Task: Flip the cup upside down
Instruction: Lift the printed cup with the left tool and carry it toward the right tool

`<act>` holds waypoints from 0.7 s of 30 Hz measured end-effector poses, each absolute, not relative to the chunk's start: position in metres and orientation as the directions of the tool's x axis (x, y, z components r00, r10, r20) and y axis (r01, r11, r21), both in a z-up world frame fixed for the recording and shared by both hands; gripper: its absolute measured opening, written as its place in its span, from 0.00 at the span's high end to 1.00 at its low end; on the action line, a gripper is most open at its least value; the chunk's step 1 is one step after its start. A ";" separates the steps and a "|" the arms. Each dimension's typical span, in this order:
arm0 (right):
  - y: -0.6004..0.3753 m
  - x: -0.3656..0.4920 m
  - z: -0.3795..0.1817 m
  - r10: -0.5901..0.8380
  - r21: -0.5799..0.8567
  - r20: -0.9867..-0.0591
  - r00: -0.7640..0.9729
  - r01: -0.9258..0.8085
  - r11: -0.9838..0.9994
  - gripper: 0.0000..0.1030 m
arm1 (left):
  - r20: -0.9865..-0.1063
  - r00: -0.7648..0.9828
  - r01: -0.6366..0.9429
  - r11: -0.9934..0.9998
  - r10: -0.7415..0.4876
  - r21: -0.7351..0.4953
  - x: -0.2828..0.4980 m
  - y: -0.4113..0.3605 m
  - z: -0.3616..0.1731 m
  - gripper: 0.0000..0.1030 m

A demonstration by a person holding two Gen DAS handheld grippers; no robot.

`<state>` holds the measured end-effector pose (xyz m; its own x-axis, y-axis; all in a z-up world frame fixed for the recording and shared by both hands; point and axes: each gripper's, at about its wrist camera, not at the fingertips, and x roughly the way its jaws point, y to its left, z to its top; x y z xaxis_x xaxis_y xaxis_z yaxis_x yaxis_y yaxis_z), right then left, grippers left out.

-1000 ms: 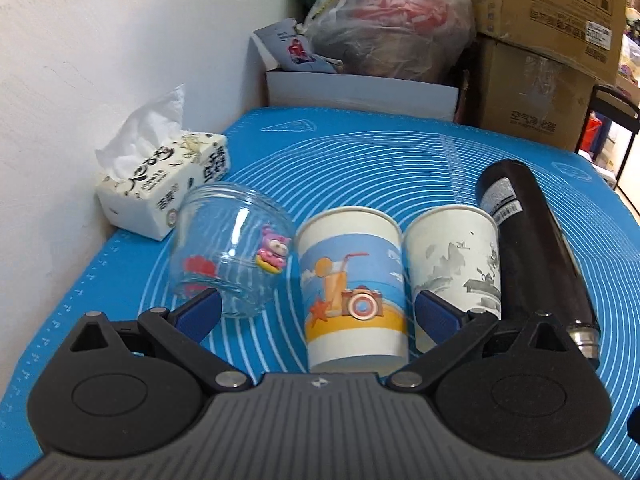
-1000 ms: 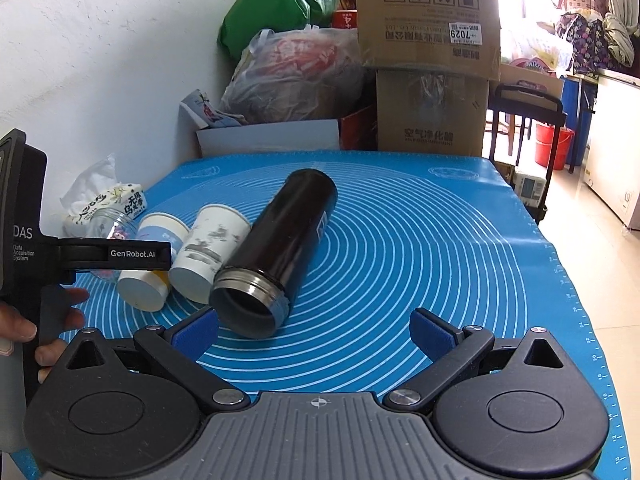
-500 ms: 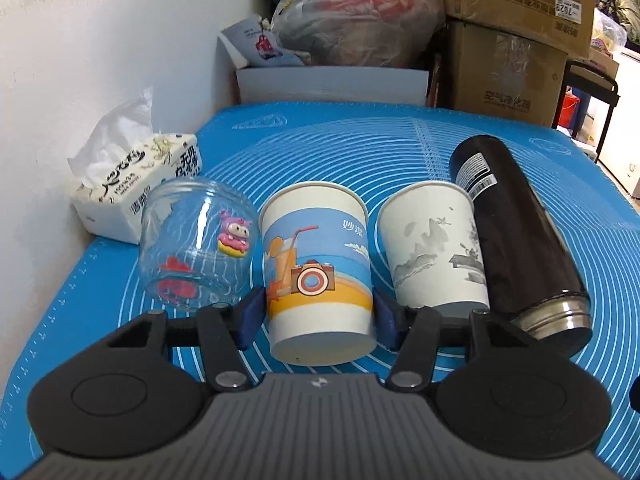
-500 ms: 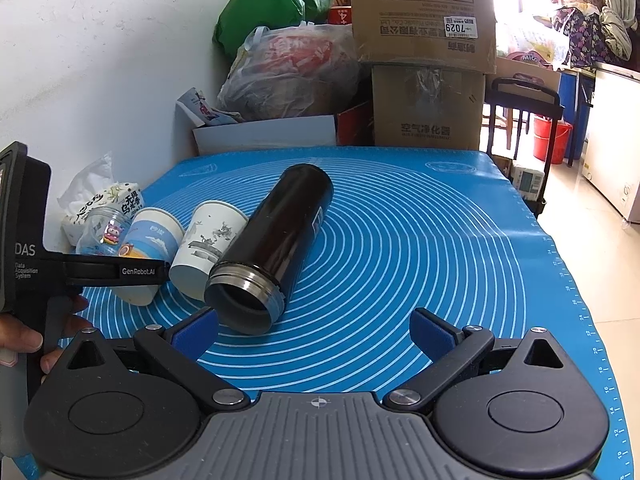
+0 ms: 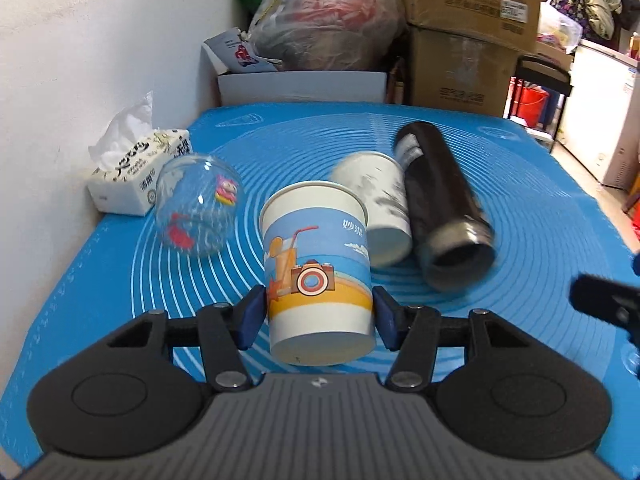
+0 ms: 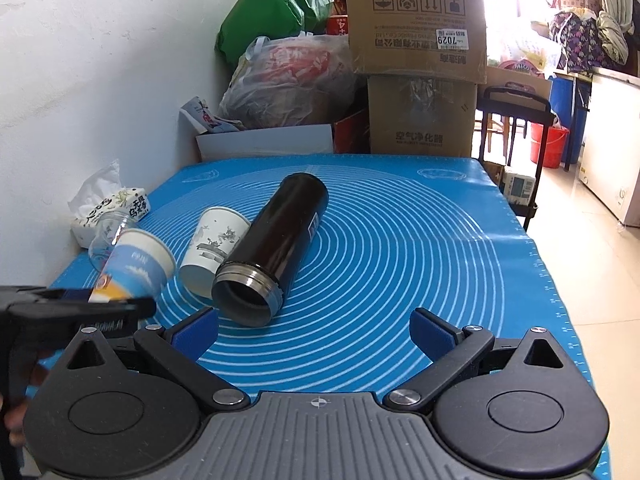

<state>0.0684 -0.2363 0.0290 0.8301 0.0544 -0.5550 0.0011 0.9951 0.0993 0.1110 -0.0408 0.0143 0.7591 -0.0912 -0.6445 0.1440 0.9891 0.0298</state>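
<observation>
Left gripper: you pinched the printed paper cup low on its wall, rim free for inverting. Right gripper: spread, idle above counter.

Paper cup: blue/orange/white w/ camera print. 2nd cup: white, grey ink pattern. Flask: black, silver rim. Mat: blue, white concentric rings.

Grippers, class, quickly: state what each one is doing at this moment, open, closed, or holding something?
Left gripper: closed on the camera-print paper cup, held off the blue mat.
Right gripper: open, holding nothing.
</observation>
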 end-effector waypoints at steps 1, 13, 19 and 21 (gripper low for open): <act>-0.236 0.065 0.030 0.055 0.093 -0.555 0.830 -0.004 0.996 0.00 | -0.645 0.758 0.147 0.989 -0.097 0.024 0.105 -0.042 0.015 0.44; -0.240 0.034 0.028 0.056 0.056 -0.586 0.809 -0.028 0.998 0.00 | -0.690 0.713 0.175 0.985 -0.124 0.004 0.071 -0.052 -0.005 0.44; -0.239 0.032 0.025 0.062 0.047 -0.598 0.799 -0.042 0.998 0.00 | -0.671 0.737 0.170 0.983 -0.085 0.062 0.063 -0.057 -0.010 0.43; -0.237 0.031 0.024 0.065 0.043 -0.600 0.797 -0.050 0.998 0.00 | -0.669 0.739 0.161 0.985 -0.077 0.065 0.061 -0.057 -0.010 0.43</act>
<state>0.0312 -0.2372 0.0241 0.7973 0.0654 -0.6000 -0.0497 0.9978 0.0427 0.0615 -0.0570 -0.0101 0.7393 -0.0766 -0.6690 0.1611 0.9848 0.0653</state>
